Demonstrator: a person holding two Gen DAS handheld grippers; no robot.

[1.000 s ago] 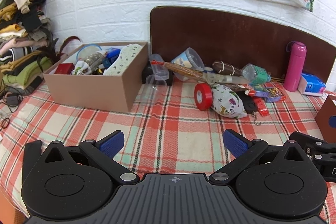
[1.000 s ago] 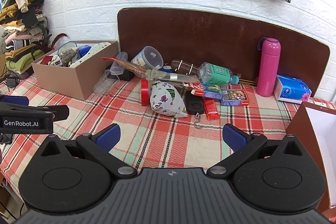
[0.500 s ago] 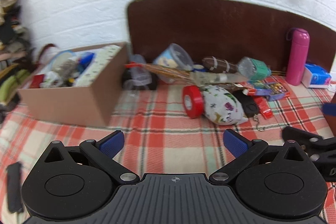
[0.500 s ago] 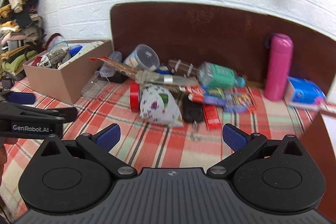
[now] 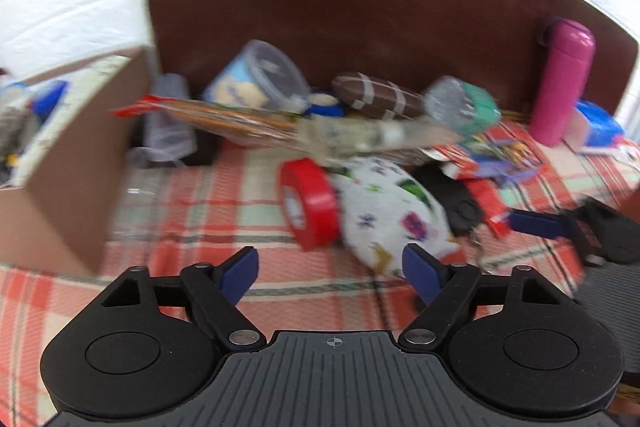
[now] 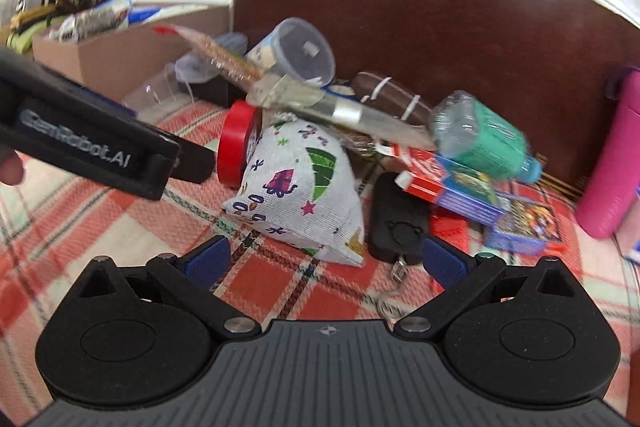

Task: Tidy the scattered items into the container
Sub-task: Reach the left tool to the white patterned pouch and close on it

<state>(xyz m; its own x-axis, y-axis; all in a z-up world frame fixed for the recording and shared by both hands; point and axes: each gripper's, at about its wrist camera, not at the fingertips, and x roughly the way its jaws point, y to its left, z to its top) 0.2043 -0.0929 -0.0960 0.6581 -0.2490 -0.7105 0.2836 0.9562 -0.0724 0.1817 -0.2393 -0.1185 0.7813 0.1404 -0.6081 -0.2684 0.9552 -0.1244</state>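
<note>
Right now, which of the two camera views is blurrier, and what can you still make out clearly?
Left wrist view: heavy motion blur, worst on the cardboard box and the pile; only the left gripper is sharp. Right wrist view: milder blur, so the printed pouch and black key fob read clearly; fisheye bends the headboard.

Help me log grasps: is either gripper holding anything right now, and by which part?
Nothing is held. The left gripper and right gripper are both open and empty, short of the patterned pouch.

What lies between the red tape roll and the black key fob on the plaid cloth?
The white patterned pouch lies between them: the red tape roll is at its left and the black key fob at its right. The right wrist view shows this most clearly.
</note>
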